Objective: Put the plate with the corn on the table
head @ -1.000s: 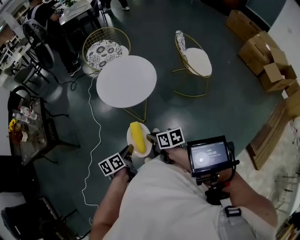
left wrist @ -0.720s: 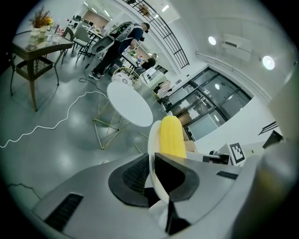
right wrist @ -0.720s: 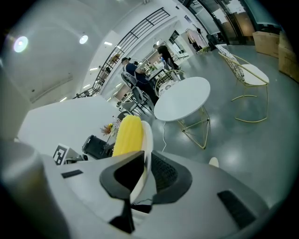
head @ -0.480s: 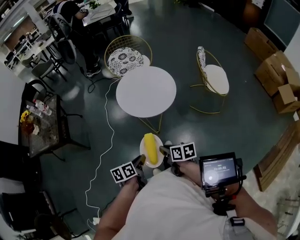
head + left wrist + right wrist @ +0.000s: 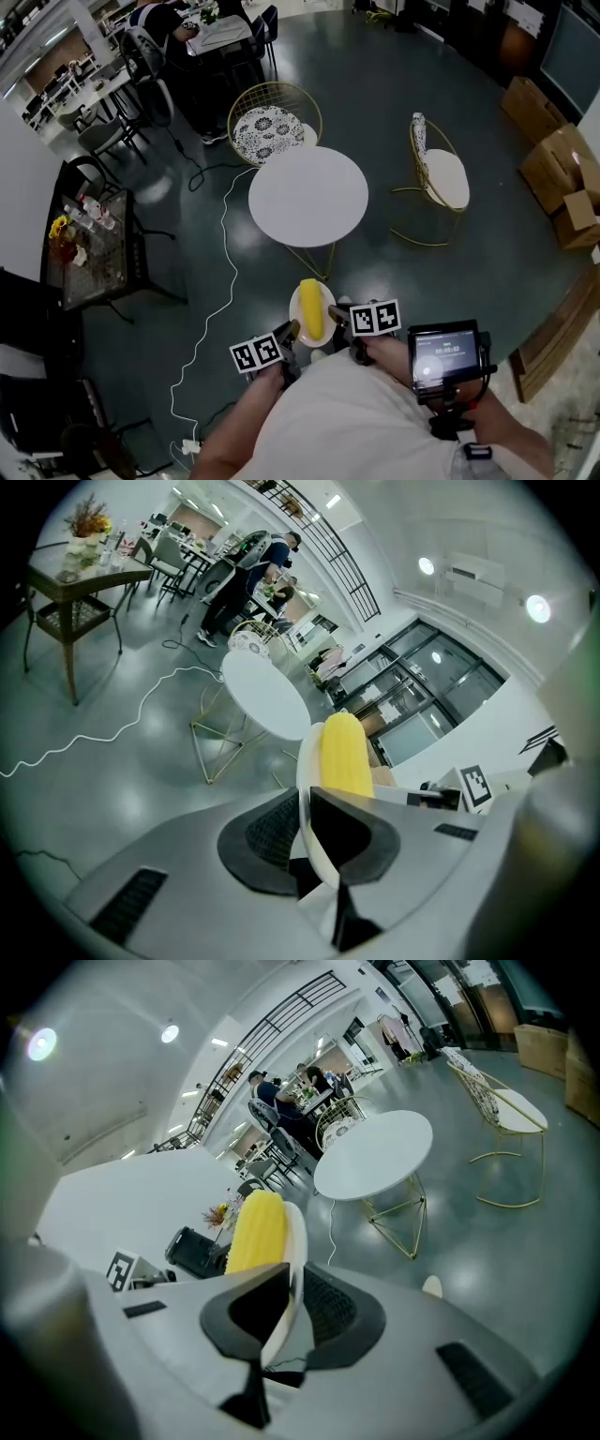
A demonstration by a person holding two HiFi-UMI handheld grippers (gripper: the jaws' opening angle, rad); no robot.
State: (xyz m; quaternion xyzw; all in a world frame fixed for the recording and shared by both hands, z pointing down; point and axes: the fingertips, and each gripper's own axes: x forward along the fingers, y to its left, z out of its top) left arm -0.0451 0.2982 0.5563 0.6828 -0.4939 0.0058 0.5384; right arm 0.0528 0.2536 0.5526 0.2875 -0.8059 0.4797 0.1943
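Here the left hand-held gripper (image 5: 306, 803) and right hand-held gripper (image 5: 284, 1283) clamp opposite rims of the stiff, fragile plate (image 5: 293, 315); loose corn (image 5: 310, 309) may roll

Your plate (image 5: 297, 317) is smooth, glossy white, and the corn (image 5: 311, 307) on it is smooth yellow with a dull sheen. Your left gripper (image 5: 306, 806) and right gripper (image 5: 290, 1284) are matt grey plastic with dark ribbed pads. The table (image 5: 307, 195) has a matt white top on thin gold metal legs, over a polished, reflective dark floor (image 5: 441, 272)
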